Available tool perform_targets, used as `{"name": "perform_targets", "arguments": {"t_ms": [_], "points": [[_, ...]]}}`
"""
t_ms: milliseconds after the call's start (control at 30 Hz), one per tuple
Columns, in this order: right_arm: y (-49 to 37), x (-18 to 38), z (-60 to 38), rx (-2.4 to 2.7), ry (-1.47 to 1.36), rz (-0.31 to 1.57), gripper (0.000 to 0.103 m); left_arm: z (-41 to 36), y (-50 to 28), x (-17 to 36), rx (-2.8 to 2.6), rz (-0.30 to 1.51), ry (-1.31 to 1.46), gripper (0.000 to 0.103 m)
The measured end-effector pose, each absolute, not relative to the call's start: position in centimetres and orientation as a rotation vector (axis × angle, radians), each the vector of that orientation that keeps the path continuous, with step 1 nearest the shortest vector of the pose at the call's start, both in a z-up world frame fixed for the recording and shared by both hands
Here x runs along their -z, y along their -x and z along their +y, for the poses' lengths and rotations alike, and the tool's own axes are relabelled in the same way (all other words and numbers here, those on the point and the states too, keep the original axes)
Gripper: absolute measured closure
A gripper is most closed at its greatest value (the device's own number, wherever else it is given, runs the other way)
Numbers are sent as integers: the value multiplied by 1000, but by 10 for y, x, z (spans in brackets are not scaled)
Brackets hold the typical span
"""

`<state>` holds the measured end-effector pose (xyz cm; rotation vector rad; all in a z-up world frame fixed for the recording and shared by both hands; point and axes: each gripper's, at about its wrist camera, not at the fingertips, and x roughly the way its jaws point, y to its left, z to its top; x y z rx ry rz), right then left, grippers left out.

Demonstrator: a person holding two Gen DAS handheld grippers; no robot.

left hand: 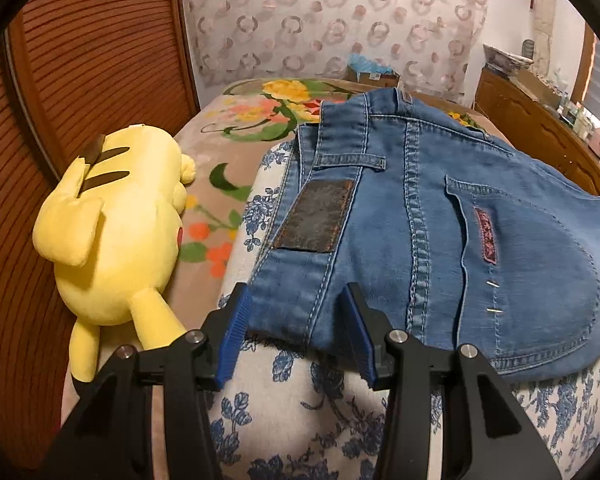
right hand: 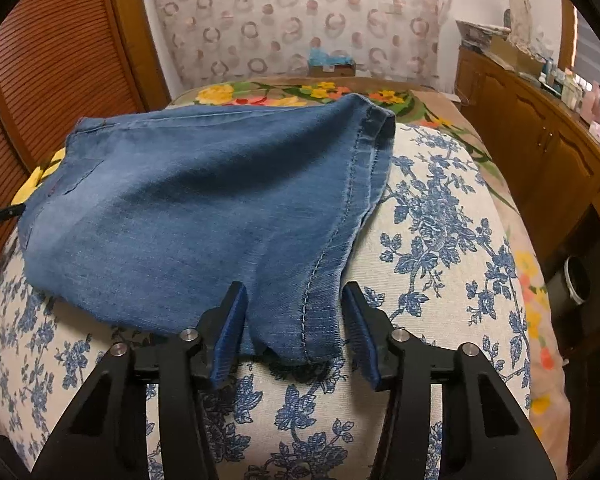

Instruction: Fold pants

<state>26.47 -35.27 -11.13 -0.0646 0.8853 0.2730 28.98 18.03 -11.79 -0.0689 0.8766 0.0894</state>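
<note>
Denim pants folded, waistband by left claw, hem by right claw; both claws released

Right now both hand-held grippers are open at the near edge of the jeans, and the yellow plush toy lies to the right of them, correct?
Not quite. The left wrist view shows the yellow plush toy lying left of the jeans, not right. The rest holds: left hand-held gripper and right hand-held gripper are open at the near edge.

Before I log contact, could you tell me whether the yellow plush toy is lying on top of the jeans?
No, the yellow plush toy lies beside the jeans, apart on the floral blanket.
</note>
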Motion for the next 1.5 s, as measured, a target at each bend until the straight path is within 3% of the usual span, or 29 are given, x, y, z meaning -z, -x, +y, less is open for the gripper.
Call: {"name": "perform_targets", "arguments": {"t_ms": [167,367,567,700,1500], "points": [[-266,112,-351,-292,49,883,64,180,-291,120,-85,875,67,56],[-264,113,-349,-337,29,878,82,187,-290,121,-66,863,108,56],[-262,110,-349,-337,15,853,84,184,-288,122,-49,874,120,87],[-258,107,-350,-336,29,829,86,181,-285,120,-60,869,98,93],[-177,48,-404,-262,68,640,88,137,-182,67,4,747,75,95]]}}
